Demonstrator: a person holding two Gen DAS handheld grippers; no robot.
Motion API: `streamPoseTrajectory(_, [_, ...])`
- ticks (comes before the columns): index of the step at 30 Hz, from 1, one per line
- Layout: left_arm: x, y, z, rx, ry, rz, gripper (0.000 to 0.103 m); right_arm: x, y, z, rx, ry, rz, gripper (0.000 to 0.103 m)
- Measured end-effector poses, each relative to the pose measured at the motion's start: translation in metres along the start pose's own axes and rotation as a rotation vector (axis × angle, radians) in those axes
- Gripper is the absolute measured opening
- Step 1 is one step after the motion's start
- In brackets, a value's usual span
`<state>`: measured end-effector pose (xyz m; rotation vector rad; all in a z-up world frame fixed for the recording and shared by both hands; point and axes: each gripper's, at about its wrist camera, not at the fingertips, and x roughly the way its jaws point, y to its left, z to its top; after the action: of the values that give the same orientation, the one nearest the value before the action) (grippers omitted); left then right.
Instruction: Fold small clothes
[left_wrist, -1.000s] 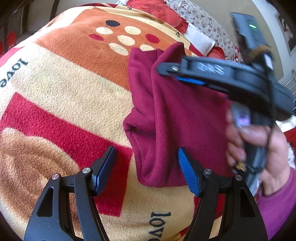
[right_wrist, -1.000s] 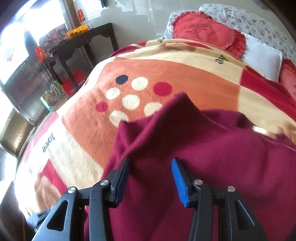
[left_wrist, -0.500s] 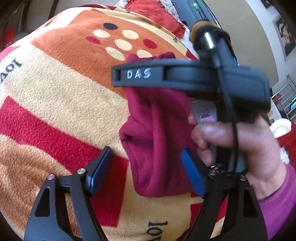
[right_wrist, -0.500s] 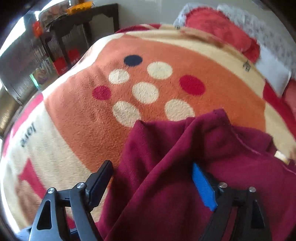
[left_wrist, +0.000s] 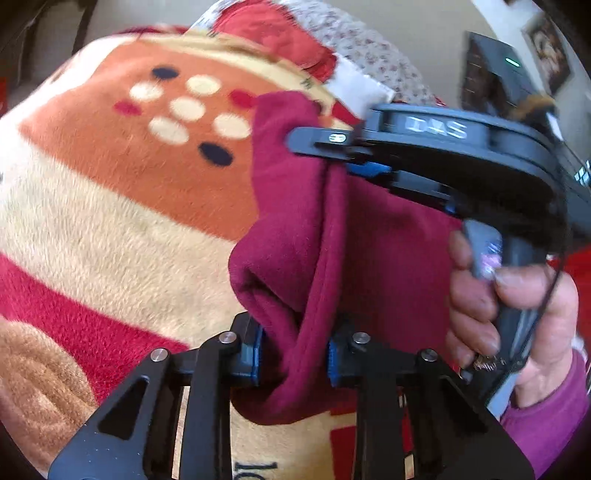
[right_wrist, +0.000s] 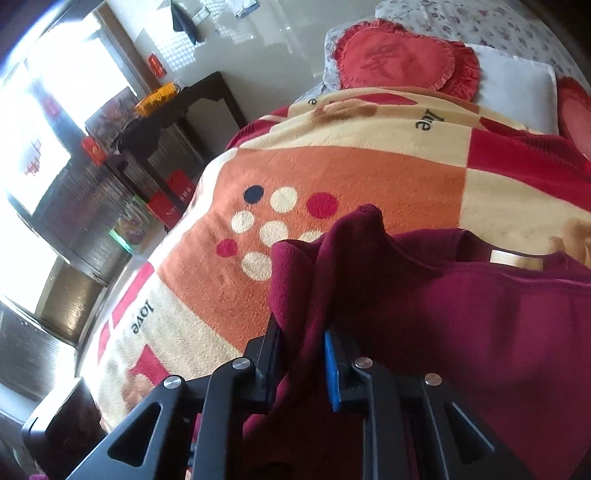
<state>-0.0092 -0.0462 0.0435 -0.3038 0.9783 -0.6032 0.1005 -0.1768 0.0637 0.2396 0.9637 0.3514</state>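
At the far left of the right wrist view a dark side table (right_wrist: 184, 110) stood by bright windows, well apart from the work. The patterned fleece blanket (left_wrist: 110, 206) covered the bed and carried the task's thing, a maroon garment (left_wrist: 295, 236), which lay bunched on its right half and was partly raised off it.

The left gripper (left_wrist: 293, 356) had its jaws nearly closed, pinching a thick fold along the near edge of the garment; cloth filled the narrow gap between its blue pads (left_wrist: 332, 356). Further right and farther up the same edge, the right gripper (left_wrist: 354, 162) was likewise clamped on the fabric, and its own camera showed a ridge of maroon cloth squeezed between almost-closed fingers. The person's right hand (left_wrist: 509, 310) gripped that tool's handle at the right side of the left wrist view. A red heart cushion (right_wrist: 402, 55) and a white pillow (right_wrist: 517, 88) sat at the head of the bed.

The step in hand appeared to be the start of a fold: both tools held one edge, ready to carry it. The next move would likely call for lifting both grips together, keeping the edge taut between them, and laying it across the rest of the garment without dragging the blanket
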Motion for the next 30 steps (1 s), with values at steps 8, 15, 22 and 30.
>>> streamPoseTrajectory(8, [-0.002,-0.020,0.007,0.065,-0.010,0.001,0.024,0.023,0.015,0.011,-0.042,0.087,-0.017,0.076])
streamPoseTrajectory(15, [-0.011,-0.031,0.011,0.102,0.000,-0.020,0.024,0.025,0.012,-0.003,-0.121,0.077,-0.092,0.023])
streamPoseTrajectory(22, [-0.010,-0.107,0.018,0.254,-0.012,-0.117,0.024,-0.078,-0.043,-0.012,-0.037,-0.123,-0.073,0.018])
streamPoseTrajectory(30, [0.030,-0.214,0.011,0.386,0.049,-0.231,0.025,-0.180,-0.136,-0.045,0.109,-0.249,-0.165,0.017])
